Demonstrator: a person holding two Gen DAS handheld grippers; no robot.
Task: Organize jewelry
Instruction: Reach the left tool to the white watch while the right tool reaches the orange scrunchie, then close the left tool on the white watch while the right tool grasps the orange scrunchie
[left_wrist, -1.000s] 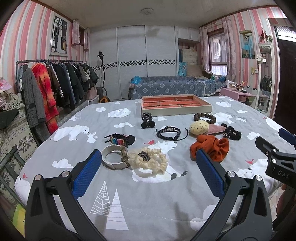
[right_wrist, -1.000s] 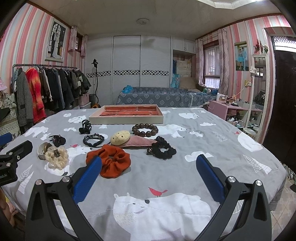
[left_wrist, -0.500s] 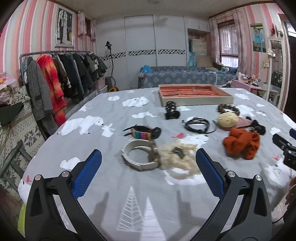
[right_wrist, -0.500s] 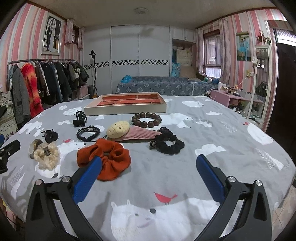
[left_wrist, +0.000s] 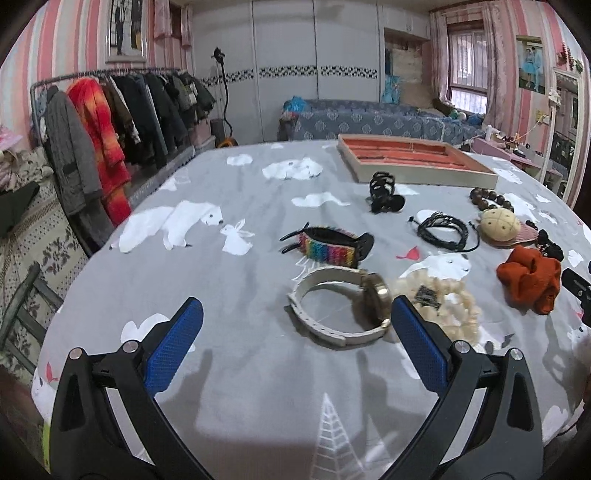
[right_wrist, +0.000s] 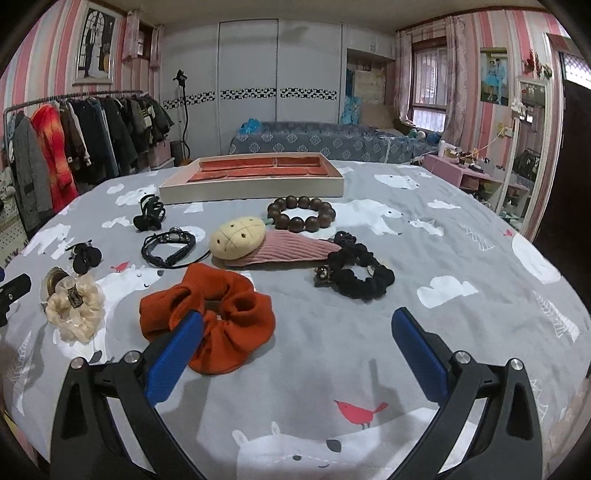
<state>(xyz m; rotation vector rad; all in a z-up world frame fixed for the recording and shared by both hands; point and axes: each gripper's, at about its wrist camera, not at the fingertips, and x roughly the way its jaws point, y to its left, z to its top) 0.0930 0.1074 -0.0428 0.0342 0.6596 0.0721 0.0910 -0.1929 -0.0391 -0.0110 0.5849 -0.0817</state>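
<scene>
While both pairs of tongs hover low over the grey worktop (right_wrist: 461, 236) with its polar-bear print, each stands wide and holds nothing. The left tongs (left_wrist: 295, 345) sit just short of the white-strapped wristwatch with a gold case (left_wrist: 338, 306), whose case lies near the right blue pad; the watch is not between the pads. Touching the watch on its right lies the cream ruffled scrunchie with a dark tag (left_wrist: 441, 306). Beyond the watch rests the black hair clip with a rainbow knitted band (left_wrist: 328, 249), and farther back the black claw clip (left_wrist: 384, 192) and the black braided cord bracelet (left_wrist: 445, 229).

The right tongs (right_wrist: 297, 341) hang over bare cloth, with the left blue pad overlapping the near edge of the rust-orange fabric scrunchie (right_wrist: 221, 306) in view; whether they touch cannot be told. Behind that scrunchie lies the pink ribbed hair clip with a cream plush pineapple-like head (right_wrist: 258, 243), the black ruffled scrunchie with a small metal charm (right_wrist: 356, 269) to its right, and the dark brown wooden bead bracelet (right_wrist: 301, 214) farther back. At the far side of the worktop sits the beige rectangular jewelry tray with orange-red lined compartments (right_wrist: 255, 179), with nothing seen in it.
</scene>
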